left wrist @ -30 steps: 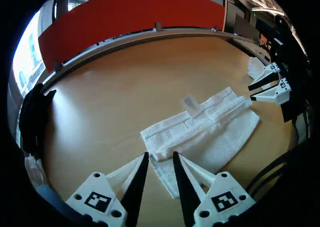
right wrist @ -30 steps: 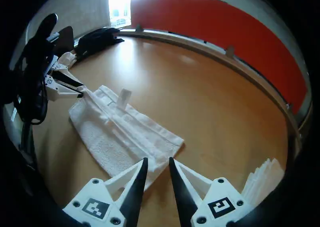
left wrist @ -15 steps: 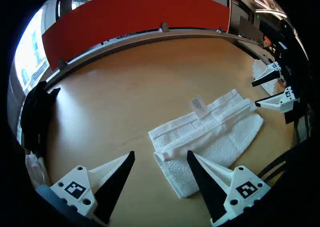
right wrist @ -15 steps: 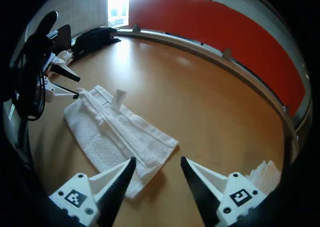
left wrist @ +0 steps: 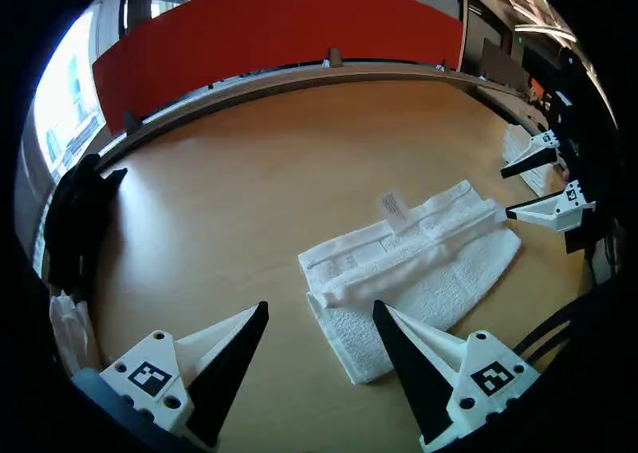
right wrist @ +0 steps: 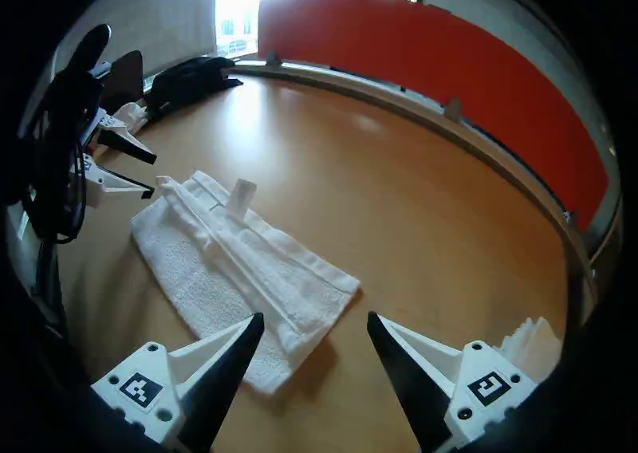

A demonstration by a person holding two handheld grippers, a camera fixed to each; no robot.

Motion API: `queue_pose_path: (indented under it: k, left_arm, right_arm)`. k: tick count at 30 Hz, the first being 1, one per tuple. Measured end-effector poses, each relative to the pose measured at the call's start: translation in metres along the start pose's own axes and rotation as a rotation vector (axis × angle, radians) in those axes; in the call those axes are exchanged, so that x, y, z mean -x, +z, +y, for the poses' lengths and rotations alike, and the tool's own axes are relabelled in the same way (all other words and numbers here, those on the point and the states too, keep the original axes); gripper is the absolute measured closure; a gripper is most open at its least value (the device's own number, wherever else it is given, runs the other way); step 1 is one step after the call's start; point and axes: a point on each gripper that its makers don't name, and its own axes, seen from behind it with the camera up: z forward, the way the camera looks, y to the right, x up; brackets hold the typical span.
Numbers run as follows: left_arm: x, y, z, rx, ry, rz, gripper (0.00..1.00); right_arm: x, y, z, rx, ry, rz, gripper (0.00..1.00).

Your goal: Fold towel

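**Wooden table**: the broad surface beneath both of your tools, bounded at its far edge by a red partition.

**White towel**: folded into a long strip. It lies flat on the table between your two grippers, with one short end near each.

**Left gripper**: you hold it with the fingers spread wide and gripping nothing, tips at one short end of the towel.

**Right gripper**: likewise spread wide and empty, at the opposite short end.

**Towel label**: a small tag sticking up from the hem on the far long edge.
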Motion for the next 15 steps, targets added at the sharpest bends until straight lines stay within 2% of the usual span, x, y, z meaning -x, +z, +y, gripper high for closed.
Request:
queue_pose_path:
  k: [8,15]
  left_arm:
    - [0.015,-0.014,-0.007,-0.023,-0.038,-0.005,0.03]
    - [0.029,-0.027,-0.017,-0.049,-0.081,-0.008,0.02]
  right_arm:
    - [-0.002,0.0,-0.006,-0.009,0.004,0.004,0.0]
    - [-0.008,0.008,-0.02,-0.03,-0.01,0.008,0.0]
